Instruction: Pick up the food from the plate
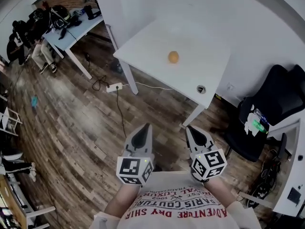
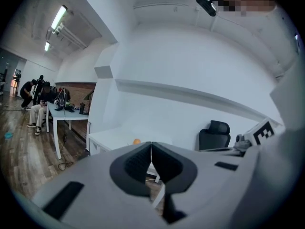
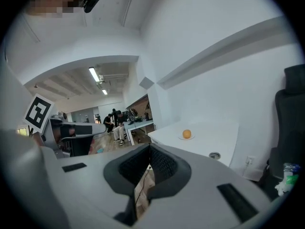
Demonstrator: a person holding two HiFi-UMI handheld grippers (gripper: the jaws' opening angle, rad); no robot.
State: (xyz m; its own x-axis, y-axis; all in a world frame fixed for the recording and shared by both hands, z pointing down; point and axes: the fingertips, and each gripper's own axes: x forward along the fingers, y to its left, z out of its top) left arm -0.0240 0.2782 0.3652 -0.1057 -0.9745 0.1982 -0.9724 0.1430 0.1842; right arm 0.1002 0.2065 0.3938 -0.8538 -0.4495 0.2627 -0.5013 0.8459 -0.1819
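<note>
Only readable text is on the person's T-shirt at the bottom of the head view. It's upside down from that angle, and I can make out "PARIS COUTUR" and "ADVENTURE DAY SHIR", while the rest is too small. The marker cubes on both tools just carry black-and-white square patterns, no words.

The only container is a small white plate, right of centre in the right gripper view. It has one round orange fruit sitting on it. In the head view the fruit is upper middle of the frame, on the white worktop, and the plate nearly vanishes against the white. There's a round cable grommet near the worktop's lower right edge.

The left hand-held gripper is low in the frame over the wooden floor, well apart from the worktop. Its jaws are fully closed, tips touching, nothing between them. The right hand-held gripper is just beside it, also closed tip to tip and empty.

A white power strip lies on the floor left of the worktop, and a black office chair stands at the right edge.
</note>
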